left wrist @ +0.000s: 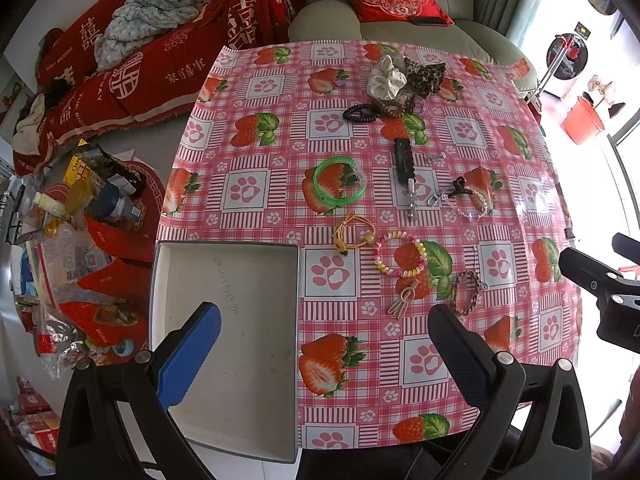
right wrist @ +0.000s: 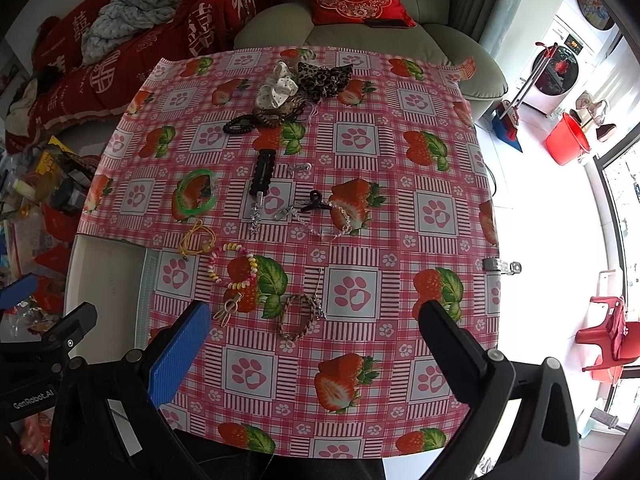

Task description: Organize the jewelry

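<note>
Blue-padded jaws of both grippers, left gripper and right gripper, hover apart, seemingly above the table.

Left wrist view: raised, near edge, looking forward-down over white tray. Right wrist view: same height, further right. Shared: strawberry tablecloth, beaded bracelet, sofa.

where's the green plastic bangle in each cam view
Left wrist: green plastic bangle, centre, left of the black hair clip.
Right wrist: same bangle, left of centre.
Shared landmark: that black hair clip just to its right.
</note>
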Demonstrator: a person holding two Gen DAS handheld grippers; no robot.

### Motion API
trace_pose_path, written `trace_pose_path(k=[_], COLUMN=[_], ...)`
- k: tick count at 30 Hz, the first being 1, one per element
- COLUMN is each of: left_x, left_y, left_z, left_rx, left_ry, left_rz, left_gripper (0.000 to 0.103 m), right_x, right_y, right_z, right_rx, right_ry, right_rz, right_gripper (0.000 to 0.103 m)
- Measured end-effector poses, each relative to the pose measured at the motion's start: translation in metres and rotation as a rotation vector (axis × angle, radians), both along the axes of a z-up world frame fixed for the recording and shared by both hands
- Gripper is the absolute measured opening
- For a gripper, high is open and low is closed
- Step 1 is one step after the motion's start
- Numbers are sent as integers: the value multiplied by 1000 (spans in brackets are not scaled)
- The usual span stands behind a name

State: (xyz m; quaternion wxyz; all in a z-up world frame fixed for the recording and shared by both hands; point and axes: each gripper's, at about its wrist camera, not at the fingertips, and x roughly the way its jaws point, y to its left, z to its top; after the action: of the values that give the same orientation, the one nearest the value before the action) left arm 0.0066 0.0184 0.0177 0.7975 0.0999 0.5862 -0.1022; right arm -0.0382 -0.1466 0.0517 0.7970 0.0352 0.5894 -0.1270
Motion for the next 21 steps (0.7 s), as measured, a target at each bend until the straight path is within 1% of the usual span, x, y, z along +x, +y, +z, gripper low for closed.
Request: trace_pose_path(k=[11, 21], left_x=[0, -5], left_y=[-1, 5], left_z=[0, -6], left_rx=[0, 8], left_ry=[1, 7], left_rz=[2, 1], left_gripper=[103, 103], right_x=[0, -1], right_y=[-1, 1], right_z=[0, -1], right_rx=[1, 4], right_ry=[0, 1], right_rz=[-1, -3], right_gripper=[103, 103])
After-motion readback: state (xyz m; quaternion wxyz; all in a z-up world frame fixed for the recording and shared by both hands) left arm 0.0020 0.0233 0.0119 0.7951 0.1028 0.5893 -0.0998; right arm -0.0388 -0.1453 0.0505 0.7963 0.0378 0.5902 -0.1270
